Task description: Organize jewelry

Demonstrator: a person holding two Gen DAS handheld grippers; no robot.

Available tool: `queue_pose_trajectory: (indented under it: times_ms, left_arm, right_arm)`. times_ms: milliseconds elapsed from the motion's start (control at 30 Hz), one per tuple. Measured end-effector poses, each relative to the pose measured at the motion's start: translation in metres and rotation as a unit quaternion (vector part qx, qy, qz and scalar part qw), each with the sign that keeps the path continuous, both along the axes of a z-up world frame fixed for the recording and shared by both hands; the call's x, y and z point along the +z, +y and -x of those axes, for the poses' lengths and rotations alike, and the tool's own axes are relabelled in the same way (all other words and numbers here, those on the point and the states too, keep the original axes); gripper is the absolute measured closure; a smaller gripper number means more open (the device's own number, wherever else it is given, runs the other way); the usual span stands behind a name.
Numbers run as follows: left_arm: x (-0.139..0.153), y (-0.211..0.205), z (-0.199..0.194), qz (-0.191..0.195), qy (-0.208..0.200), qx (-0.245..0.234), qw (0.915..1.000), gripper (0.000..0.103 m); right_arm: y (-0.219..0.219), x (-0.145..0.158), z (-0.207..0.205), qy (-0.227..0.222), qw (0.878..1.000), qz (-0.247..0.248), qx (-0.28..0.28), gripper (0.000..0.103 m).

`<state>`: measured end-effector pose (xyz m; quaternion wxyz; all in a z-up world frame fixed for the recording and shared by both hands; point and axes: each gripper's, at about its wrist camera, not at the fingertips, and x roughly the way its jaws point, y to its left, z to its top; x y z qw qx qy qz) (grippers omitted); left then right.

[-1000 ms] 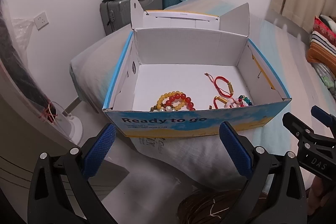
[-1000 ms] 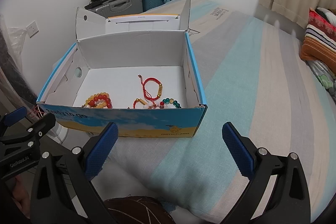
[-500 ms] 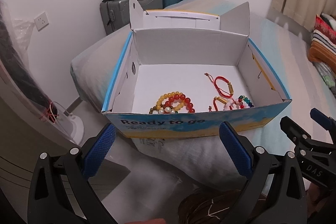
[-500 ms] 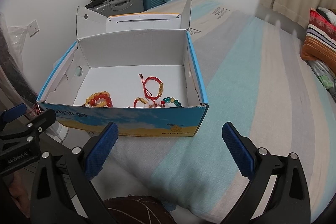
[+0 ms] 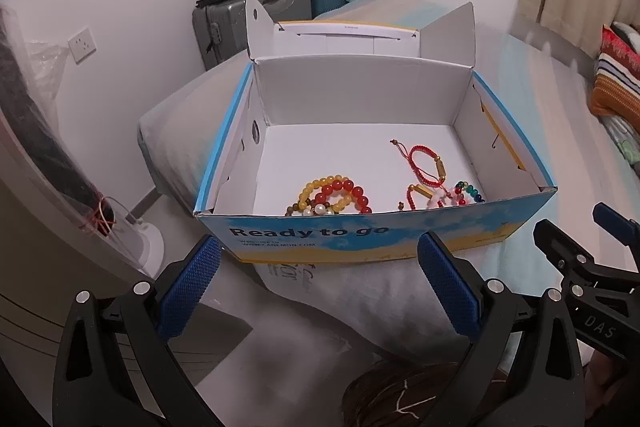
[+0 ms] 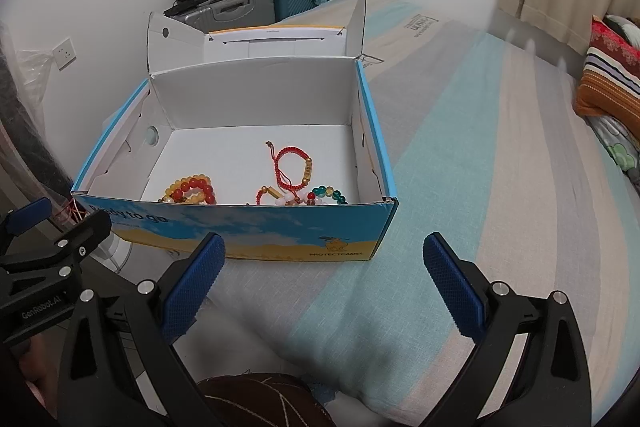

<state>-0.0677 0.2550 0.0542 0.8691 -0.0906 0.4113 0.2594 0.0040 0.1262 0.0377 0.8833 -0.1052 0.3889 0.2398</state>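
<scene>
An open blue and yellow cardboard box (image 5: 360,239) (image 6: 280,231) stands on the bed. Inside lie a pile of red and yellow bead bracelets (image 5: 332,195) (image 6: 190,189), a red cord bracelet with gold tubes (image 5: 426,165) (image 6: 294,167), and a bracelet of green, red and white beads (image 5: 460,193) (image 6: 326,195). My left gripper (image 5: 318,287) is open and empty, just in front of the box's near wall. My right gripper (image 6: 324,283) is open and empty, in front of the box's right corner.
The bed has a striped grey, teal and beige cover (image 6: 500,187). Suitcases (image 5: 256,15) stand against the wall behind the box. Striped pillows (image 6: 608,83) lie at the far right. A white fan base (image 5: 140,243) stands on the floor at left.
Both grippers have drifted slightly higher and closer, so the box's inside shows a bit more. Nothing in the box has moved. Both grippers stay open.
</scene>
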Motion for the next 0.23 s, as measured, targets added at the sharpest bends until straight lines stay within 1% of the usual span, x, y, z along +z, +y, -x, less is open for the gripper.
queue_pose_trajectory:
  times_ms: [33,133,233]
  left_arm:
    - [0.0002,0.0001,-0.0009,-0.001,0.004,0.002,1.0000,0.006]
    - [0.0017,0.0008,0.0004,0.008,-0.002,0.000,1.0000,0.006]
    - [0.0022,0.0006,0.0011,0.007,-0.003,0.000,1.0000,0.006]
  right_arm:
    - [-0.0002,0.0001,0.0000,0.000,1.000,0.000,0.000,0.008]
    - [-0.0003,0.0002,-0.0001,-0.001,1.000,0.000,0.001,0.008]
    - [-0.0001,0.0002,-0.0001,-0.001,1.000,0.000,0.000,0.008]
